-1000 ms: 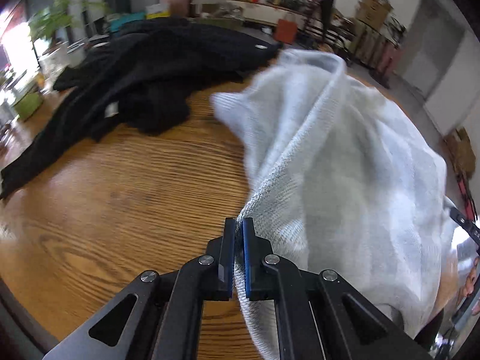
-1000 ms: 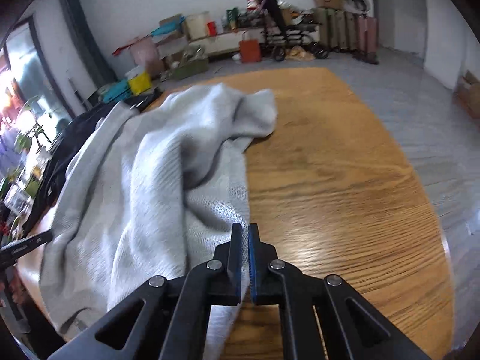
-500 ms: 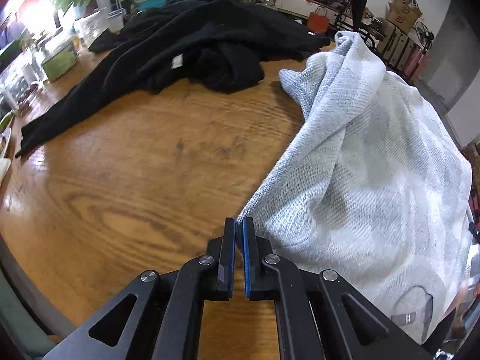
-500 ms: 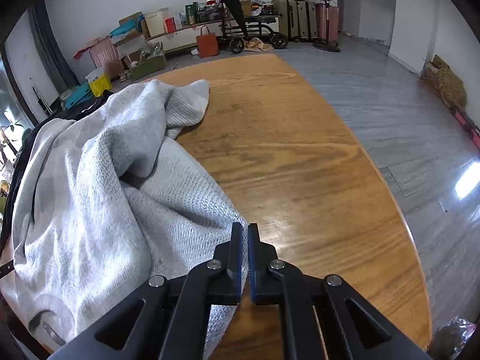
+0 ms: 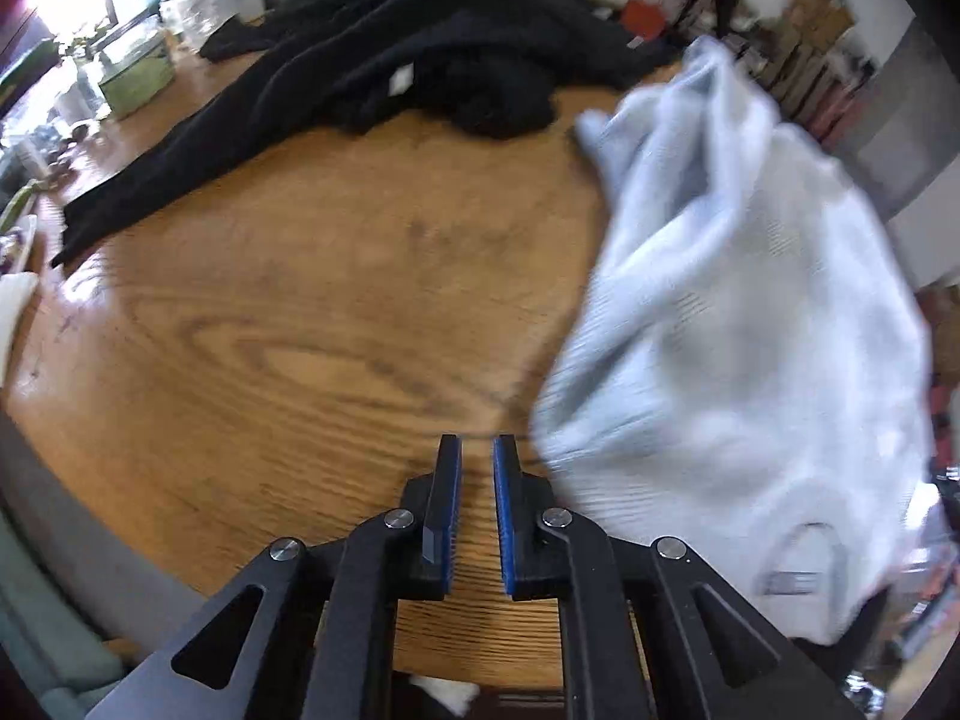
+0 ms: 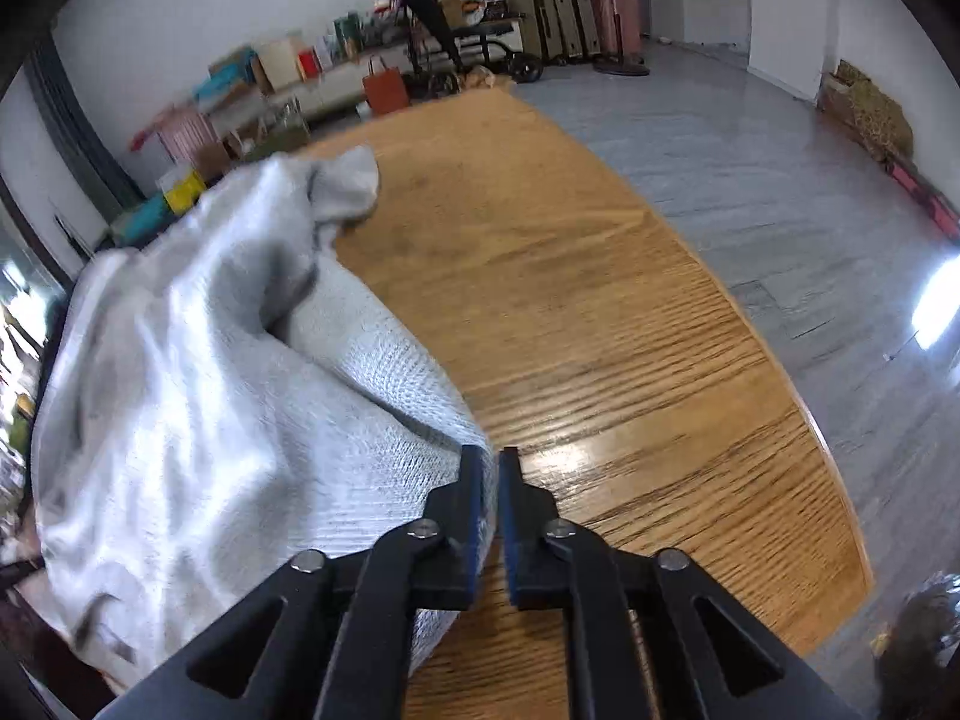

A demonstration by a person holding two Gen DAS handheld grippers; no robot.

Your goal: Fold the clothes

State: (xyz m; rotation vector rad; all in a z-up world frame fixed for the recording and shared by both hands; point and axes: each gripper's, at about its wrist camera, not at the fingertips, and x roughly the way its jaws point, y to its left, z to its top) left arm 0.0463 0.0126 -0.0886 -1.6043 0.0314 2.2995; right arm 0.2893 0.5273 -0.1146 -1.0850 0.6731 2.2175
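Note:
A light grey knitted garment (image 5: 750, 330) lies crumpled on the wooden table (image 5: 300, 330), to the right of my left gripper (image 5: 477, 456). That gripper's jaws are opening, with only bare wood between them; the garment's edge lies just right of its right finger. In the right wrist view the same garment (image 6: 210, 420) is heaped on the left half of the table (image 6: 570, 330). My right gripper (image 6: 487, 459) has its jaws opening too; the garment's corner lies against its left finger and nothing shows between the pads.
A pile of black clothes (image 5: 420, 60) sprawls across the far left of the table. A green box (image 5: 135, 75) and plants stand by the window. The table's right edge (image 6: 810, 420) drops to grey floor (image 6: 780, 150). Boxes and a cart (image 6: 420, 12) line the far wall.
Both grippers were shut on the grey garment's edges; now their jaws have parted and the cloth has dropped onto the table. The left gripper has drawn off to the garment's left.

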